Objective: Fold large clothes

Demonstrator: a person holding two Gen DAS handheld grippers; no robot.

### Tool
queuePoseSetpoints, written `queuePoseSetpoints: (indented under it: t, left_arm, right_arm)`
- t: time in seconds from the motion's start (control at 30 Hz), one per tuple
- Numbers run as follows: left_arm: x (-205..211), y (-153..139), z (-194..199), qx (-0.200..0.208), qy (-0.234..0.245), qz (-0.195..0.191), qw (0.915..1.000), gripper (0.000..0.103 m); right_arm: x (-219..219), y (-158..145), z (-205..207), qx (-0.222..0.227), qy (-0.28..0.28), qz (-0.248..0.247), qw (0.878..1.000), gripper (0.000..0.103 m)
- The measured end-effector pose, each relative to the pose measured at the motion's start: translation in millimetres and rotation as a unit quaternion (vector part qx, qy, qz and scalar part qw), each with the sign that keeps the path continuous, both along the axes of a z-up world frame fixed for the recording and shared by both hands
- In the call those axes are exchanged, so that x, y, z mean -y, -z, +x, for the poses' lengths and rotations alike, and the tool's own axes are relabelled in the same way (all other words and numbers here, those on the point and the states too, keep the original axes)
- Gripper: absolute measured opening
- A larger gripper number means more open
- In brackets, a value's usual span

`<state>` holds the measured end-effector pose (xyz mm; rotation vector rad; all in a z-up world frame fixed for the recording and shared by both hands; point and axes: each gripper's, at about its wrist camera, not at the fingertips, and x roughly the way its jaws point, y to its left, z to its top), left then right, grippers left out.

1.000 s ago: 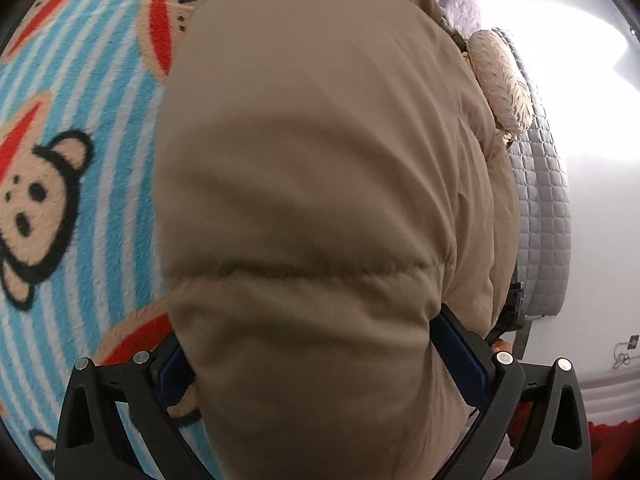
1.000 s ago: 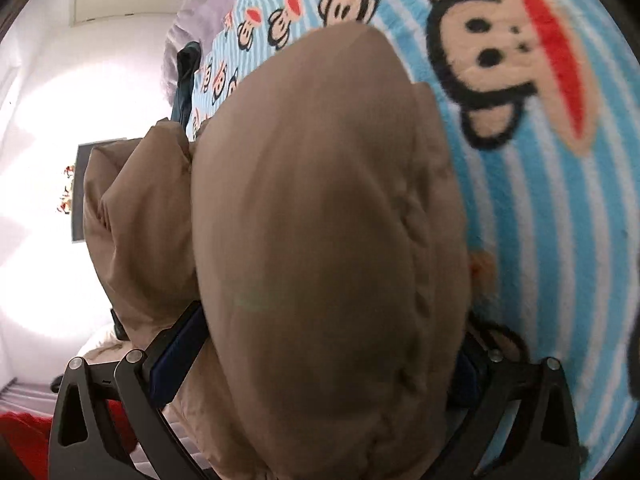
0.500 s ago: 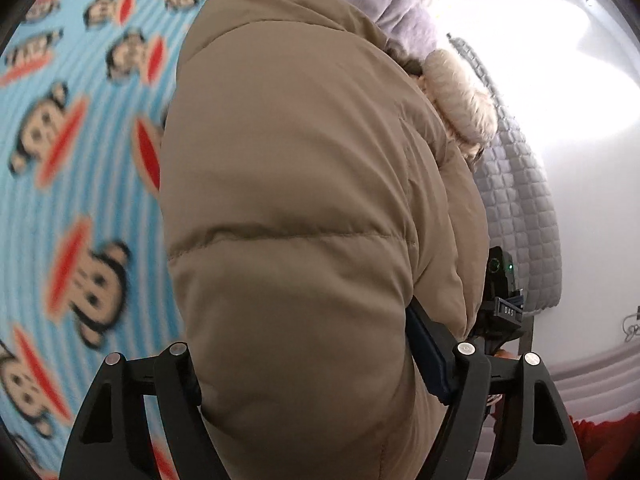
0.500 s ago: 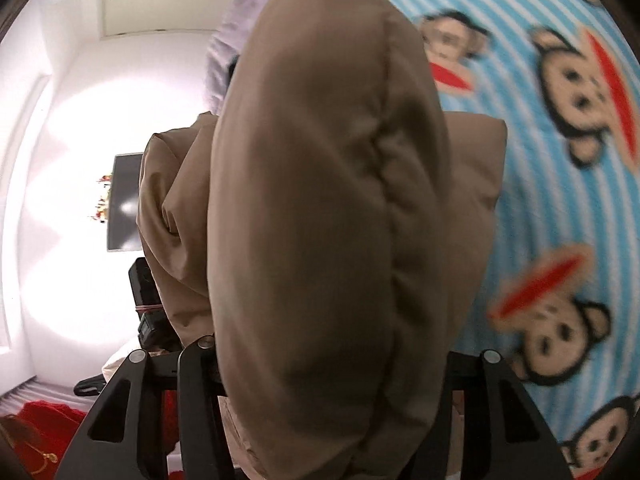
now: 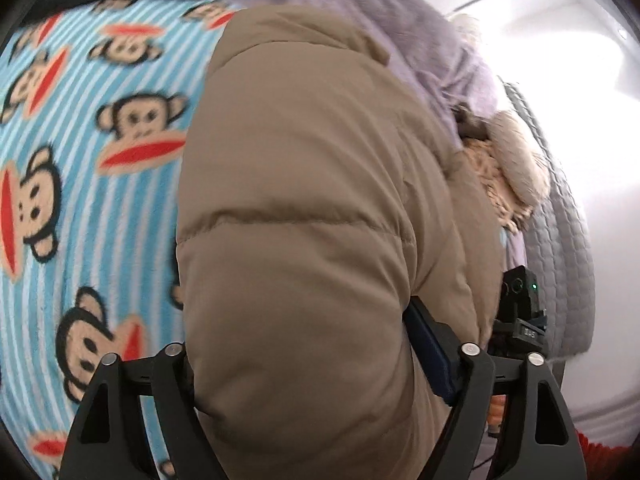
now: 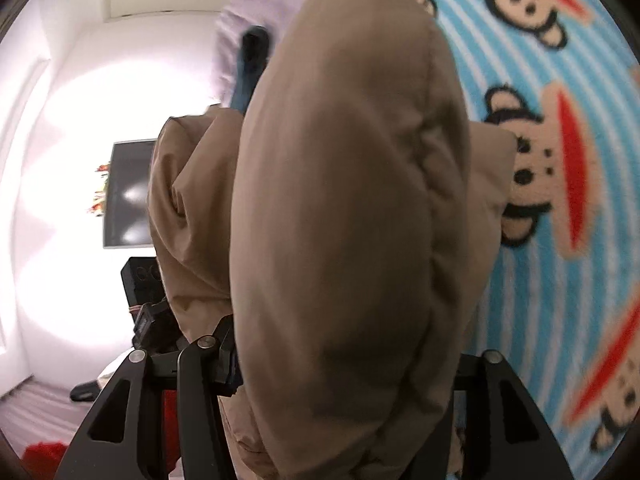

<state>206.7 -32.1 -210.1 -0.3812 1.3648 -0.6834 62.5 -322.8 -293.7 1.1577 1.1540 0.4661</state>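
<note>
Jacket [image 5: 304,208] fills the space between my left gripper [image 5: 320,360]'s fingers, which are clamped on a thick puffy fold of the tan fabric. My right gripper [image 6: 344,360] is pinched on another bulging fold of the same jacket [image 6: 344,200], the padding swelling forward over both fingers. Beneath it lies the blue striped monkey blanket [image 5: 80,220]. A fur-trimmed hood [image 5: 516,160] sits at the jacket's far right edge.

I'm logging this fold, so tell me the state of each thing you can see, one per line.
tan puffer jacket: bunched, gripped at both ends, above the blanket
left gripper: shut on the jacket
right gripper: shut on the jacket
monkey-print blanket: spread flat
fur-trimmed hood: lying beside the grey quilt
</note>
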Motion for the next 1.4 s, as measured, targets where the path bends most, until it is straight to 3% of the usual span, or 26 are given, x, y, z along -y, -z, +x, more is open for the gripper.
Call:
queuePoseSetpoints:
  t: [0.07,0.17,0.37,0.43,0.53,0.6,0.63,0.67,0.83,0.93,1.0,1.07,1.17,1.4]
  left_arm:
    - [-4.9,8.8,-0.2,-0.005,-0.005,-0.009,0.9999,0.088]
    - [-4.8,9.5,-8.0,0.007,-0.004,-0.002,1.0000,0.088]
    - [-8.7,8.4,-16.3,0.019,-0.001,0.012,0.9997,0.088]
    - [-5.1,6.1,-17.3,0.026,-0.002,0.017,0.9995,0.088]
    - [6.0,0.1,-20.9,0.033,-0.005,0.028,0.9991,0.088]
    - [13.4,-6.6,-22.5,0.033,-0.009,0.046,0.9984,0.088]
    - [14.9,-9.1,-22.5,0.032,-0.010,0.054,0.9980,0.088]
    - [15.5,-17.4,-23.6,0.037,-0.010,0.072,0.9967,0.087]
    - [19.4,-69.7,-27.9,0.131,0.001,0.112,0.9849,0.063]
    - [44.4,-98.4,-21.4,0.183,0.025,0.104,0.9772,0.063]
    - [69.2,-102.8,-16.1,0.205,0.047,0.115,0.9708,0.063]
    - [99.1,-98.2,-10.2,0.217,0.068,0.130,0.9650,0.063]
    - [133.6,-64.2,5.6,0.194,0.073,0.161,0.9649,0.063]
    - [153.4,-27.8,2.5,0.217,0.072,0.196,0.9536,0.063]
  right_arm:
    - [-4.3,8.6,3.7,-0.019,0.007,-0.012,1.000,0.074]
    - [-4.1,-4.6,-9.4,-0.028,0.010,-0.053,0.998,0.075]
    - [18.6,-79.6,-47.6,0.013,0.053,-0.177,0.983,0.075]
    - [14.8,-100.0,-54.7,0.045,0.057,-0.172,0.982,0.075]
    - [-3.3,-111.9,-50.1,0.074,0.015,-0.140,0.987,0.074]
    - [-26.9,-102.9,-40.1,0.054,-0.021,-0.163,0.985,0.062]
    - [-33.2,-93.7,-38.4,0.038,-0.035,-0.189,0.981,0.030]
    - [-42.6,-84.2,-37.4,0.015,-0.042,-0.230,0.972,0.018]
    - [-55.1,-63.8,-47.8,-0.010,-0.036,-0.325,0.945,0.012]
    - [-40.6,-57.1,-58.0,-0.025,-0.017,-0.311,0.950,0.012]
    - [-33.6,-55.1,-64.0,-0.023,-0.009,-0.299,0.954,0.009]
    - [-32.9,-56.1,-70.6,-0.019,-0.017,-0.323,0.946,0.008]
    - [-38.0,-41.4,-70.8,-0.024,-0.033,-0.350,0.936,0.006]
    - [-35.9,-10.4,-82.0,-0.016,-0.011,-0.335,0.942,0.005]
